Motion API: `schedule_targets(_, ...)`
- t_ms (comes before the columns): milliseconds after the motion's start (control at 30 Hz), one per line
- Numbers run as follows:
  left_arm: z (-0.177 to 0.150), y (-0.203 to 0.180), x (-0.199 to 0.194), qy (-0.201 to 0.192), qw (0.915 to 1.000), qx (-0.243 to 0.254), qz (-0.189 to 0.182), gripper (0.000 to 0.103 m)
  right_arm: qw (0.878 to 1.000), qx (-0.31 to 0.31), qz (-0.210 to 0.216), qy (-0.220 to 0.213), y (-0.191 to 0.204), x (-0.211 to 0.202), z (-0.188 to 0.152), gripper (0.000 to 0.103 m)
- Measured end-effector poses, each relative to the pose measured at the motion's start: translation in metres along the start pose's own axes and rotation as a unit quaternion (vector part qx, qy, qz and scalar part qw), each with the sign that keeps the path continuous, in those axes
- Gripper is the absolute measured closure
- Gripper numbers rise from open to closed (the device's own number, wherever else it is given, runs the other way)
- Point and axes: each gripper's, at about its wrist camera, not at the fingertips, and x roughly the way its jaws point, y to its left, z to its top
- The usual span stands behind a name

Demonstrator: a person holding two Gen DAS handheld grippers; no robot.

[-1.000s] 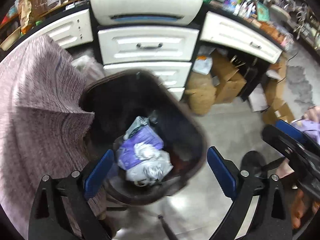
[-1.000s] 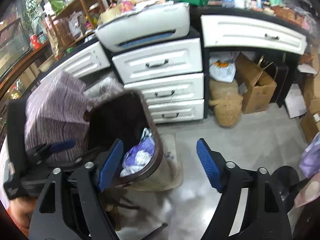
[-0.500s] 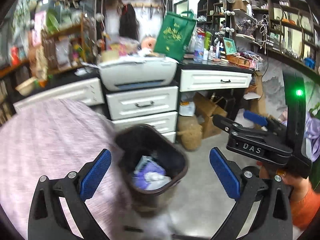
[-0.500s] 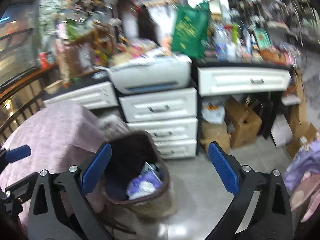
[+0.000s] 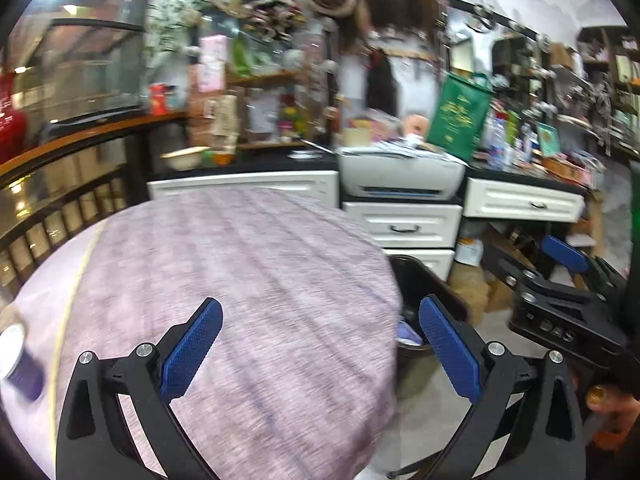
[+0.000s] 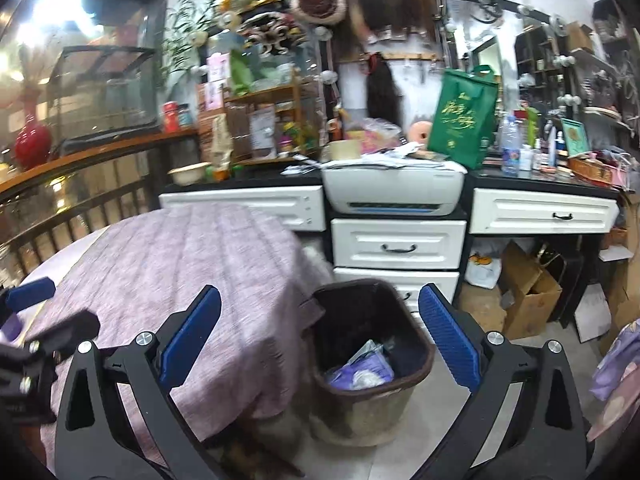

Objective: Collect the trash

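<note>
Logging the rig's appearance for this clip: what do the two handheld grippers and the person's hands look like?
Both the left gripper and right gripper have black skeletal frames with triangular cut-outs, silver bolts, and textured blue pads on the fingers. The right gripper's body, seen from the left wrist camera, bears pale lettering, blurred. One hand shows a gold-painted nail.

Both grippers are black frames with silver screws. The left gripper and the right gripper carry ribbed blue pads.

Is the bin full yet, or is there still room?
Still room. The bin stands upright on the floor, and the trash lies low inside, with bare dark wall showing above it.
</note>
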Motion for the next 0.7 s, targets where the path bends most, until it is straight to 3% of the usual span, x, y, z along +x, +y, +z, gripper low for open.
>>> schedule_targets(233,-0.021,0.023,-0.033,-0.01,0.9989,-0.044,0.015,0.005,0.999,-0.007,0.018,-0.027,0.019,-0.043,-0.018,0.006)
schedule_targets(433,-0.025,0.028,-0.055,-0.048,0.9965,-0.056,0.039,0.005,0.998,-0.014,0.036,-0.042,0.028,-0.068,-0.034,0.006)
schedule_targets(533,-0.023,0.021,-0.057,-0.057,0.9965,-0.044,0.043,0.005,0.997,-0.043,0.035,-0.057,0.036,-0.073,-0.039,0.006)
schedule_targets(700,-0.024,0.018,-0.061,-0.072,0.9957,-0.034,0.048,0.005,0.996,-0.035,0.045,-0.063,0.035,-0.073,-0.037,0.006)
